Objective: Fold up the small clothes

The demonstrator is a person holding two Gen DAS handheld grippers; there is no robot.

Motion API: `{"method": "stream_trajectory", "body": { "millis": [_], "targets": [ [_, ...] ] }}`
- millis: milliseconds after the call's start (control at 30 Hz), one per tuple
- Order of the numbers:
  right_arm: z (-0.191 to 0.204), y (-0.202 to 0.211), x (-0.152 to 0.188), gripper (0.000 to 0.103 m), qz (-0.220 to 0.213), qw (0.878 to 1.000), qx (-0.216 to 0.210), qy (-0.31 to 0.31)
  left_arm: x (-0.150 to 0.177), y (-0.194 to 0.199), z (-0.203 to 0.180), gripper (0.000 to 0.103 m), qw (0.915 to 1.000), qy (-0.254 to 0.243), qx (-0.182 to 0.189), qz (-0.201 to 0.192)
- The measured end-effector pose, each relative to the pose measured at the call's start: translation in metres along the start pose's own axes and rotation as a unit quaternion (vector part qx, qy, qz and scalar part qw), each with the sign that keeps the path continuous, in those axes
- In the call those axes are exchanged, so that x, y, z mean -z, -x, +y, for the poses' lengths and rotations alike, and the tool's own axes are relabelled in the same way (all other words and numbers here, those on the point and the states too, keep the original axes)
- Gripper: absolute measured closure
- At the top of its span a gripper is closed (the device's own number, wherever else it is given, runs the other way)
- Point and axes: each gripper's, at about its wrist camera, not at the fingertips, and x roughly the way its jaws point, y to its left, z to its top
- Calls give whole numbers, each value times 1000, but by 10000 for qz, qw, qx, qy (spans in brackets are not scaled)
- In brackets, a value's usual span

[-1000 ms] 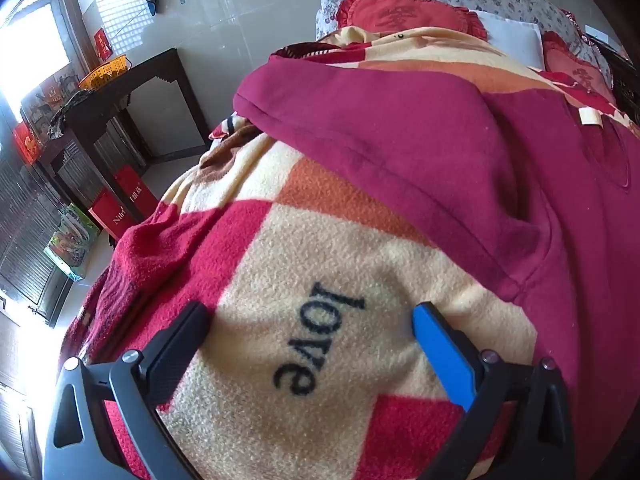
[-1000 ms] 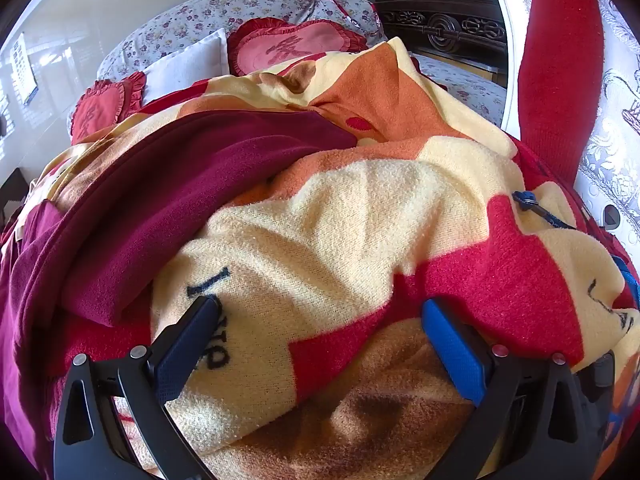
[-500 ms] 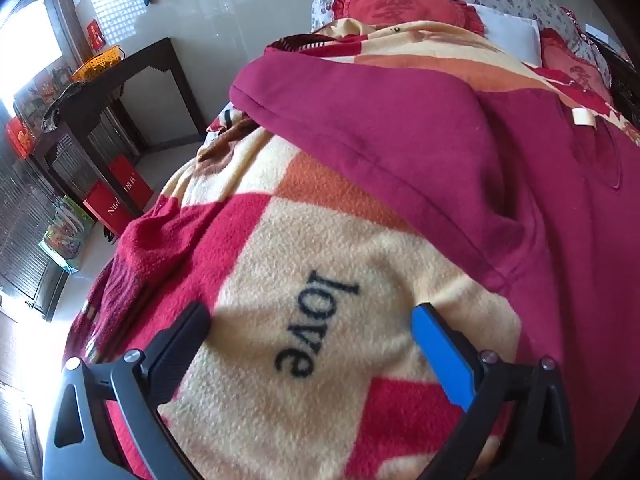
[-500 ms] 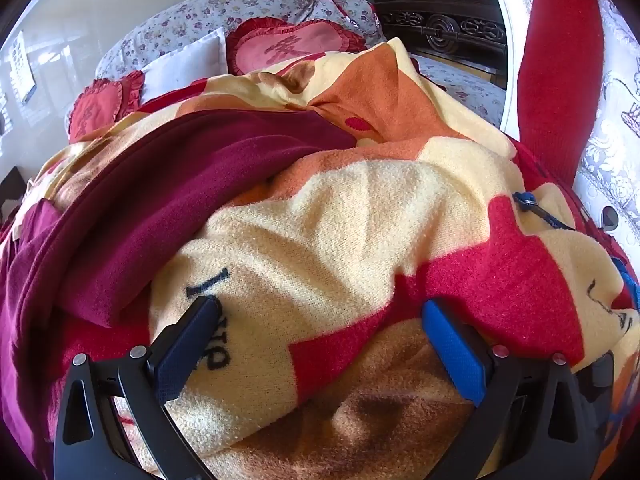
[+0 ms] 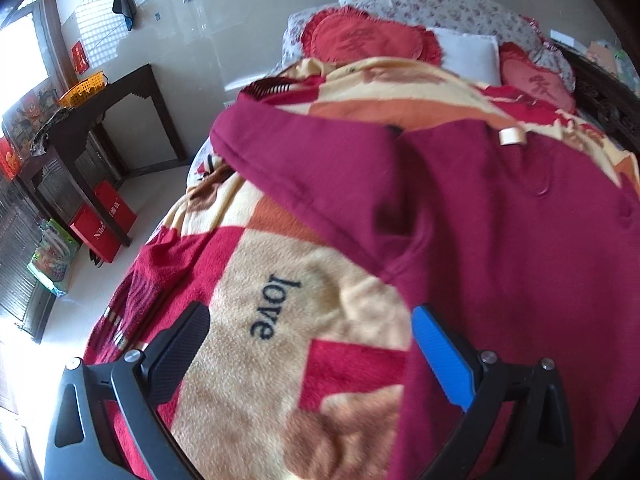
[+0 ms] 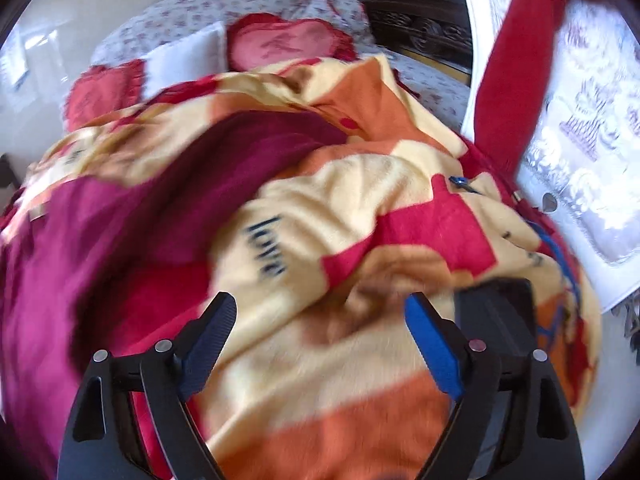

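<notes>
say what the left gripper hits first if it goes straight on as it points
Probably the blanket: the open left gripper points down at its cream patch, with the maroon garment just to the right. Depth is unclear.

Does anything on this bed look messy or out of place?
Yes. The maroon garment lies spread and rumpled across the patterned blanket, unfolded, one sleeve trailing toward the bed's edge. The blanket itself is bunched into humps. Neither gripper holds anything.

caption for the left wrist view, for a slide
Open left tool above a "love" blanket, nothing gripped; maroon garment spread on the bed beside it.
</notes>
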Motion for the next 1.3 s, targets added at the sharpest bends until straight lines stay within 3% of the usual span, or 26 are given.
{"method": "stream_trajectory", "body": {
  "millis": [233,400,467,600,767,1000,1300],
  "targets": [
    [29,111,12,33,300,9971,-661,245,-2,30,-13,0,9998,-108,121,-154],
    [82,171,12,33,332,9907,-1012,851,-6,46,-20,0,9993,-170,226,-225],
    [108,187,11,33,316,9866,-1160,1101,-7,54,-22,0,9991,-191,241,-277],
    [167,204,5,33,440,9678,-1988,1479,-12,61,-20,0,9990,-165,241,-327],
    [236,191,8,33,274,9587,-2109,1887,-17,58,-14,0,9994,-81,234,-260],
    [317,135,25,33,-158,9600,-1604,2290,-23,41,-5,0,9996,117,232,-123],
    [354,75,37,33,-72,9675,-1335,2145,-30,19,-4,1,9994,211,286,-6]
  ]
}}
